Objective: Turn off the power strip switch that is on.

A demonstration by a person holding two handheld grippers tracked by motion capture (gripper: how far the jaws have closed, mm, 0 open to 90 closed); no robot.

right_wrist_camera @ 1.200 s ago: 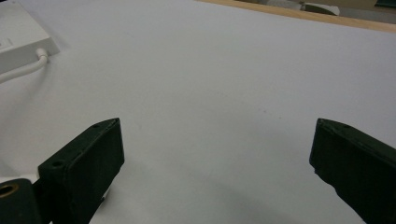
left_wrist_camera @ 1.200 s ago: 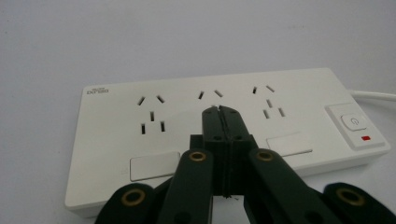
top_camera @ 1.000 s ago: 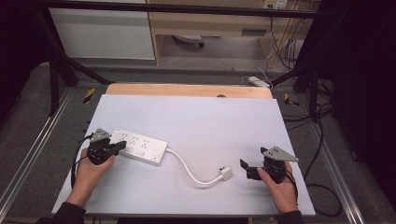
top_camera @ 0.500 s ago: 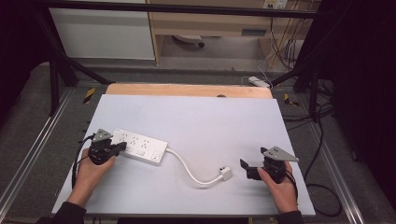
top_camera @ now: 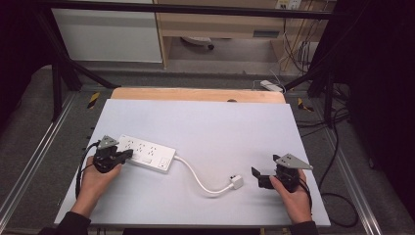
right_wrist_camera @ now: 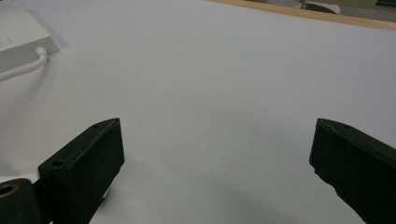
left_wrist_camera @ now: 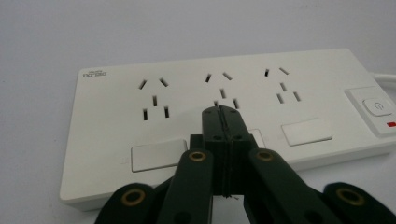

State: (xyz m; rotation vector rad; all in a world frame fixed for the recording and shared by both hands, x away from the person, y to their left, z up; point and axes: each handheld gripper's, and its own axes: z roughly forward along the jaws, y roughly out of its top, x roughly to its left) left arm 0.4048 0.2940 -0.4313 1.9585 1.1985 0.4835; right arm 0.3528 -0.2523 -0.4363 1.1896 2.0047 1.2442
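Note:
A white power strip (top_camera: 147, 152) lies at the left of the white table top (top_camera: 210, 127). Its white cable (top_camera: 198, 180) curves right to a white plug (top_camera: 236, 182) lying loose on the table. My left gripper (top_camera: 127, 154) is shut with nothing between its jaws, its tips at the strip's left end. In the left gripper view the closed tips (left_wrist_camera: 224, 112) sit over the middle socket of the power strip (left_wrist_camera: 261, 88). My right gripper (top_camera: 256, 176) is open, just right of the plug. In the right gripper view its jaws (right_wrist_camera: 217, 128) stand wide apart over bare table.
A wooden strip (top_camera: 195, 94) runs along the table's far edge. Metal rails (top_camera: 34, 166) flank both sides, with cables (top_camera: 337, 200) on the floor at the right. The strip's corner (right_wrist_camera: 18, 37) and cable (right_wrist_camera: 23, 67) show far left in the right gripper view.

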